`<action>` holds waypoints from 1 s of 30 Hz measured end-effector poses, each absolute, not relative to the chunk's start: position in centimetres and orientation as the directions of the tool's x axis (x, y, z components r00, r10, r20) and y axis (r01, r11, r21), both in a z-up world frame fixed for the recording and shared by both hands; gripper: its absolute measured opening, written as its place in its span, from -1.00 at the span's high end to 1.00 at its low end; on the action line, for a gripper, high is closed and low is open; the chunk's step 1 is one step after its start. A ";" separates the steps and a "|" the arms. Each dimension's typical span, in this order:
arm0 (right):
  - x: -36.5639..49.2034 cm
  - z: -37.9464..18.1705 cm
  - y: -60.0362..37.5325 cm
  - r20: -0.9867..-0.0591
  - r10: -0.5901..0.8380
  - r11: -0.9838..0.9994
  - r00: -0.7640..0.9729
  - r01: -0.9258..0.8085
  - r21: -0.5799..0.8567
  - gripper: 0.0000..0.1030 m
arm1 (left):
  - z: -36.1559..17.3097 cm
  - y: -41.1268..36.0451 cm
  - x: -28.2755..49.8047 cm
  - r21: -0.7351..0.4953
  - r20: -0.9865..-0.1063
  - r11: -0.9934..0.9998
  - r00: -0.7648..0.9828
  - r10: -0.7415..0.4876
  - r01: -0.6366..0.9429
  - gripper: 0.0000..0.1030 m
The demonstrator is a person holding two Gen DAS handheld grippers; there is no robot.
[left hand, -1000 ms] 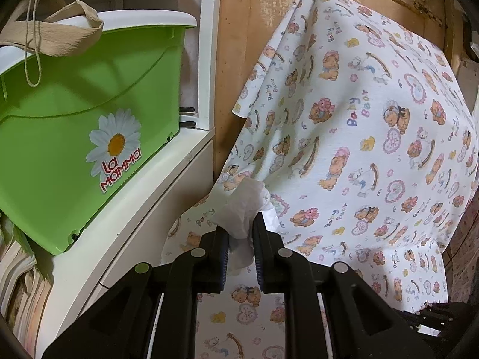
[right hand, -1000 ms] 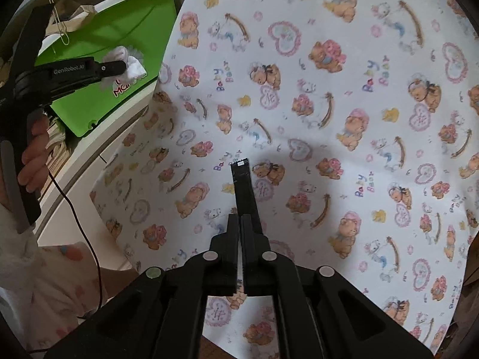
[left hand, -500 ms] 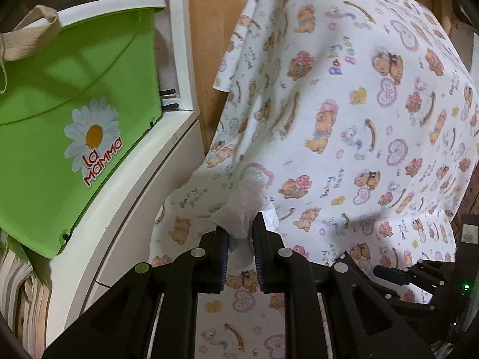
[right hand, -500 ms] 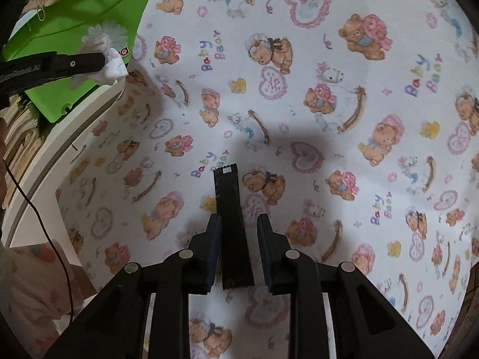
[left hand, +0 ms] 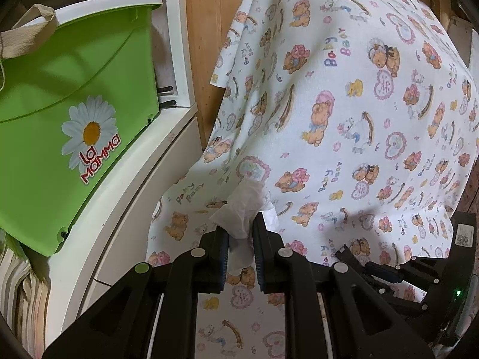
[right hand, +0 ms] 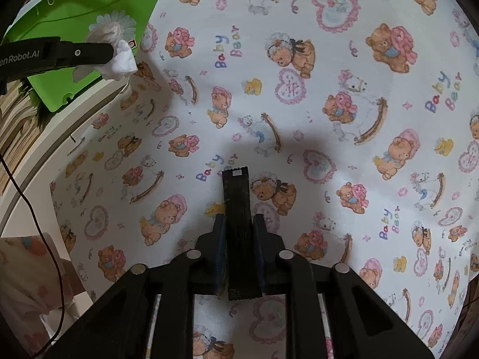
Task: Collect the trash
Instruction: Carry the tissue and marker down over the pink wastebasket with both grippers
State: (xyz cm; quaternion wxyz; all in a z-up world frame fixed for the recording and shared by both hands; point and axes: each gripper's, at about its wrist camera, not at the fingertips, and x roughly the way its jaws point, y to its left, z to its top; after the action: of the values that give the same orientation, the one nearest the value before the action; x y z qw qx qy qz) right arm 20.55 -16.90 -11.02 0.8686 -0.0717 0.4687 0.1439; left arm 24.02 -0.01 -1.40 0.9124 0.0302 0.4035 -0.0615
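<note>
Left tool [left hand: 241, 239] clamped on crumpled white tissue [left hand: 244, 209]; right tool [right hand: 238, 233] apart, flat black wrapper [right hand: 238, 209] between; bear-print cloth [right hand: 329, 119] beneath.

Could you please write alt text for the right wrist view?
The right gripper frames a black strip between its fingers, over a teddy-bear cloth. At upper left, the left gripper holds a white tissue before a green bin.
</note>
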 end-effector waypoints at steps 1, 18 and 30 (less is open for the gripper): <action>20.5 -11.1 -16.9 -0.831 0.184 0.951 0.525 -0.309 0.015 0.69 | -1.4 0.0 23.9 0.004 -0.740 0.991 0.666 -0.088 0.135 0.70; 15.3 -6.1 -18.9 -0.737 0.203 0.975 0.644 -0.206 0.089 0.80 | 1.4 -1.8 16.4 -0.045 -0.669 0.970 0.714 -0.207 0.239 0.72; 6.2 -0.9 -20.9 -0.657 0.290 0.957 0.696 -0.188 0.223 0.81 | -0.7 -3.0 8.1 -0.140 -0.713 0.954 0.641 -0.284 0.266 0.72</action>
State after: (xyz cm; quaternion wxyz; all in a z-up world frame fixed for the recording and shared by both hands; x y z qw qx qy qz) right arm 6.15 -20.86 -0.93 0.9183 0.0695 0.3674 0.1300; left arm 8.11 -3.04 -0.66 0.9057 -0.0111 0.3957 -0.1517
